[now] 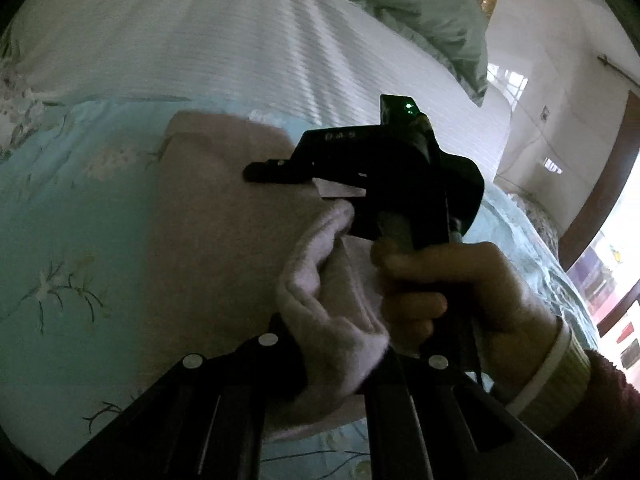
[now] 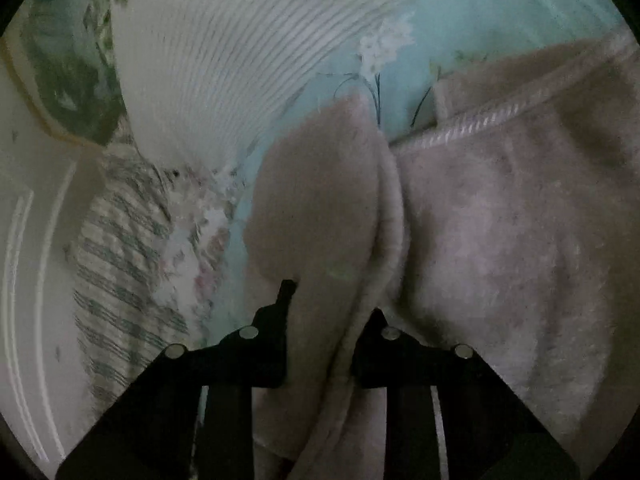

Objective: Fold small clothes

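The left tongs [image 1: 340, 360] pinch a fold of the soft pink garment [image 1: 224, 220]. The right tongs [image 2: 320, 344] squeeze its hem. The garment lies on a bed with a light blue flowered sheet [image 1: 60, 240] and a white ribbed blanket [image 1: 200, 32]. A green pillow [image 1: 432, 12] sits near pale walls [image 1: 560, 60].

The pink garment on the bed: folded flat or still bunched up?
Bunched: the pink garment is pinched into a raised ridge, partly lifted off the bed.
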Available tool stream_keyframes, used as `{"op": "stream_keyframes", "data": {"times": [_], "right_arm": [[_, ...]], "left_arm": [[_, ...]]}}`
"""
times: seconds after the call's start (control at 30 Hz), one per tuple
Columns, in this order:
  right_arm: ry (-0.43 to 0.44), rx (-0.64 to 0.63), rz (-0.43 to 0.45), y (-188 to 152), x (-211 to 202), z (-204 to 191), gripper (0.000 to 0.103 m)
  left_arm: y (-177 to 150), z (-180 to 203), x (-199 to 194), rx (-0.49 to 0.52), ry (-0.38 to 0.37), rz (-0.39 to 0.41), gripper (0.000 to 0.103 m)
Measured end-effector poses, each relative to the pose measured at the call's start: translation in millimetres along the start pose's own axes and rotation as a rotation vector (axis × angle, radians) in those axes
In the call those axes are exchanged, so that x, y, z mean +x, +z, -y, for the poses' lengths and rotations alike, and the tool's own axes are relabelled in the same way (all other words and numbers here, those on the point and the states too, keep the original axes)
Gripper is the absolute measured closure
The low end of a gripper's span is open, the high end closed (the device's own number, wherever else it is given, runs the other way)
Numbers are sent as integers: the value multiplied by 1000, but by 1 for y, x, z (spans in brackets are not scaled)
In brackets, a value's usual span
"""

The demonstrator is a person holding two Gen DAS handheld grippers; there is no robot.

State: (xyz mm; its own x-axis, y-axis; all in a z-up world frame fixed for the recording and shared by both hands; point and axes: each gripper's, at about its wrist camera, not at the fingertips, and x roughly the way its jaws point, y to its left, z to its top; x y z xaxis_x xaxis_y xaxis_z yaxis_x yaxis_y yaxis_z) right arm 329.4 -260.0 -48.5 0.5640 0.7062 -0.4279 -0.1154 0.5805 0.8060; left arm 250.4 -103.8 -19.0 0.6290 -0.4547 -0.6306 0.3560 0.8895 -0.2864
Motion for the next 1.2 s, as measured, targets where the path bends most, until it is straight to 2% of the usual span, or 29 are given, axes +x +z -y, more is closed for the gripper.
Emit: {"op": "stream_keyframes", "data": {"times": [0.17, 0.3, 0.43, 0.67, 0.73, 0.77, 0.8, 0.83, 0.87, 0.9, 0.93, 1.0, 1.07, 1.13, 1.2], "right_arm": [[-64, -140, 100, 4, -69, -25, 79], [-185, -174, 138, -1, -109, -5, 80], [-268, -130, 129, -11, -122, 34, 80], [-364, -153, 124, -16, -120, 56, 79], [-340, -128, 140, -18, -123, 62, 75], [-333, -114, 150, -20, -126, 63, 74], [-333, -103, 159, -22, -129, 63, 73], [-344, -94, 169, -25, -134, 62, 66], [-361, -91, 183, -28, -139, 58, 60], [-367, -93, 203, -33, -145, 54, 43], [-361, -100, 228, -39, -152, 49, 30], [-350, -116, 261, -50, -166, 40, 24], [-340, -119, 258, -60, -173, 37, 23], [-330, -105, 230, -65, -173, 39, 18], [-334, -95, 202, -68, -170, 46, 18]], "left_arm": [[12, 35, -5, 17, -78, 10, 98], [10, 69, 13, 32, -134, -14, 97], [-6, 96, 48, 44, -166, -91, 97], [-22, 105, 77, 41, -156, -181, 96], [-23, 100, 81, 15, -159, -204, 92], [-24, 97, 80, 3, -164, -211, 87], [-24, 93, 77, -8, -171, -220, 77], [-25, 88, 71, -18, -179, -229, 71], [-25, 84, 63, -24, -185, -226, 59], [-26, 77, 49, -28, -191, -209, 48], [-24, 72, 41, -29, -192, -194, 44], [-23, 60, 21, -28, -191, -164, 29], [-21, 40, -2, -45, -159, -123, 22], [-13, 16, -12, -80, -128, -100, 22], [-10, -3, -13, -118, -114, -99, 21]]}}
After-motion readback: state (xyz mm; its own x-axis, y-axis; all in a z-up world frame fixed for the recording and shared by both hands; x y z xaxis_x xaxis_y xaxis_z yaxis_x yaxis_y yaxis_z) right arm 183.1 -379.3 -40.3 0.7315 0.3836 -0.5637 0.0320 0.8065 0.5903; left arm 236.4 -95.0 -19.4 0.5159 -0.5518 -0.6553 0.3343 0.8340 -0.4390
